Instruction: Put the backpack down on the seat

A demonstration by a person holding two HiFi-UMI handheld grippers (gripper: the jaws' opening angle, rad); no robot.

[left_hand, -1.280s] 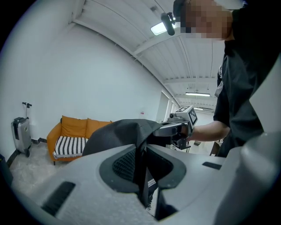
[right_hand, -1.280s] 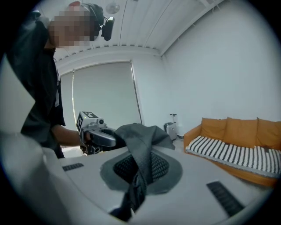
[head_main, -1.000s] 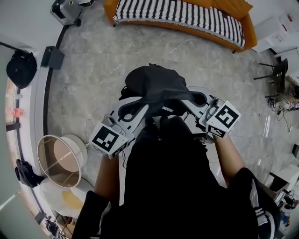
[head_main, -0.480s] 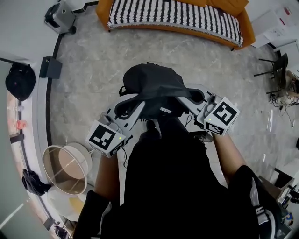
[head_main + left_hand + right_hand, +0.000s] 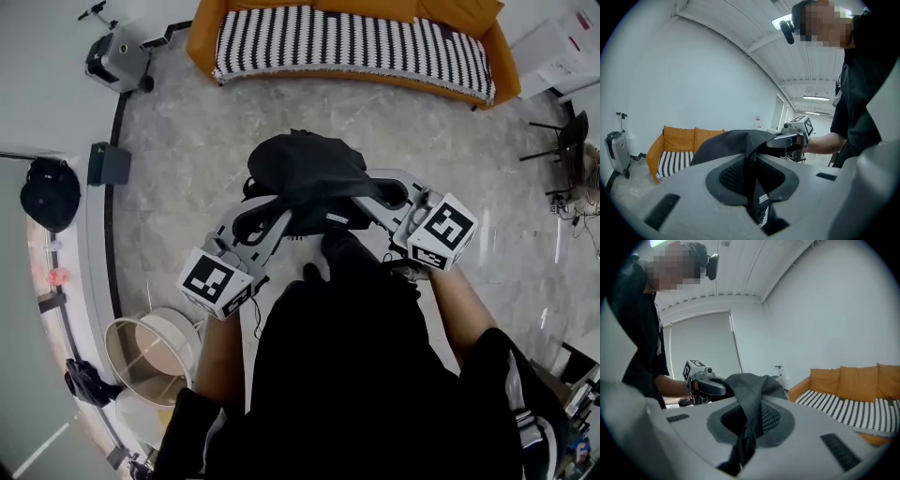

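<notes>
holding the black fabric backpack [image 5: 305, 169] in the air, left gripper [image 5: 267, 214] and right gripper [image 5: 384, 195] each clamped on a strap. the orange sofa with the striped black-and-white seat [image 5: 356, 42] sits straight ahead, well apart, lying crossways, so neither hand's nearer.

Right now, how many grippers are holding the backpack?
2. The left gripper is shut on fabric of the backpack at its left side. The right gripper is shut on fabric at its right side. No other gripper is in view.
</notes>
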